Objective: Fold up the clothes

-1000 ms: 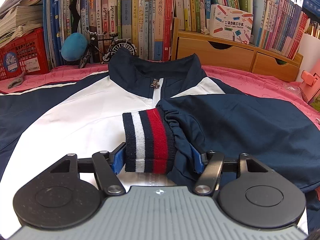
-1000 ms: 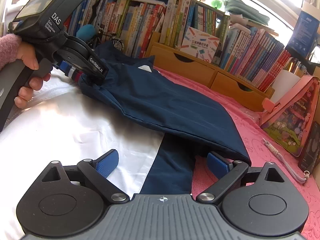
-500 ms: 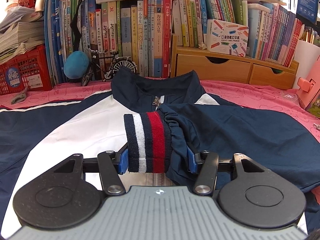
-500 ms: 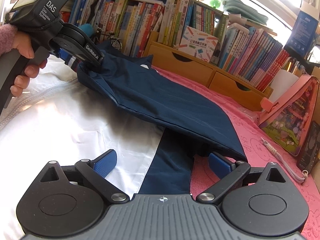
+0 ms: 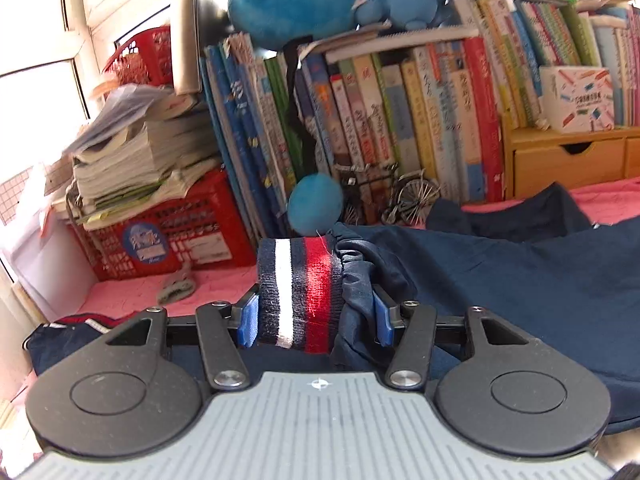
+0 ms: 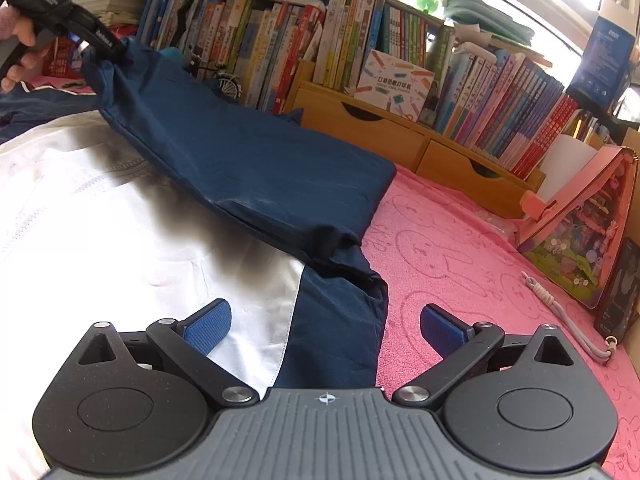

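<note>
A navy and white zip jacket point(image 6: 120, 240) lies flat on the pink cloth point(image 6: 460, 240). My left gripper point(image 5: 315, 312) is shut on its striped sleeve cuff point(image 5: 300, 292), navy, white and red, and both blue pads press on it. The navy sleeve point(image 6: 260, 168) stretches diagonally across the white front, up to that left gripper point(image 6: 86, 36), which a hand point(image 6: 24, 36) holds at the far left. My right gripper point(image 6: 326, 324) hovers open over the jacket's near right edge, where a white panel meets a navy one. Nothing is between its pads.
A row of upright books point(image 5: 400, 120) lines the back, with wooden drawers point(image 6: 380, 132) below. A red basket point(image 5: 168, 232) with stacked papers stands at the left, near a small model bicycle point(image 5: 404, 196). A pink case point(image 6: 580, 232) and a cord point(image 6: 560, 320) lie at the right.
My left gripper has closed a little on the cuff, lifted it and carried it left across the jacket, so the sleeve is pulled taut. My right gripper has not moved.
</note>
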Available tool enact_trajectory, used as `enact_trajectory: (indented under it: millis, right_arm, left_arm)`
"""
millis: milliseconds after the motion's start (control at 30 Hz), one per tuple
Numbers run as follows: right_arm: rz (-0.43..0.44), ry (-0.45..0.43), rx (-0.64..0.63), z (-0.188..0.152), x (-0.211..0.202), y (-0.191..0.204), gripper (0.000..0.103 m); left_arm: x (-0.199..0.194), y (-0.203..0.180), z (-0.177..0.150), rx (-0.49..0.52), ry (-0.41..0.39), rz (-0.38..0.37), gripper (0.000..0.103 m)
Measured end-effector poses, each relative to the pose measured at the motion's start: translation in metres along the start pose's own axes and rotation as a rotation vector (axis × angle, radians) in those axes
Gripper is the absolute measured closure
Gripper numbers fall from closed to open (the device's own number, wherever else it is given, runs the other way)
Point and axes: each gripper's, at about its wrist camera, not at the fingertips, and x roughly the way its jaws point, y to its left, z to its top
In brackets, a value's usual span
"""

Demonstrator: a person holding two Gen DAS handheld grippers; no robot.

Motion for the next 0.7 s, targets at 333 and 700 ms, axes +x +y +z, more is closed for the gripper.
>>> enact_trajectory:
  millis: [333,700]
  right_arm:
    - [-0.021,-0.017,-0.027,0.007,0.002,0.001,0.001]
    - [-0.139,-0.064,-0.219,0.057,0.049,0.02,0.004]
  left_arm:
    - [0.012,0.016,-0.047,0.018,0.082,-0.043,0.033]
    - [0.022,0.036,-0.053,-0.115,0.108,-0.104,0.022]
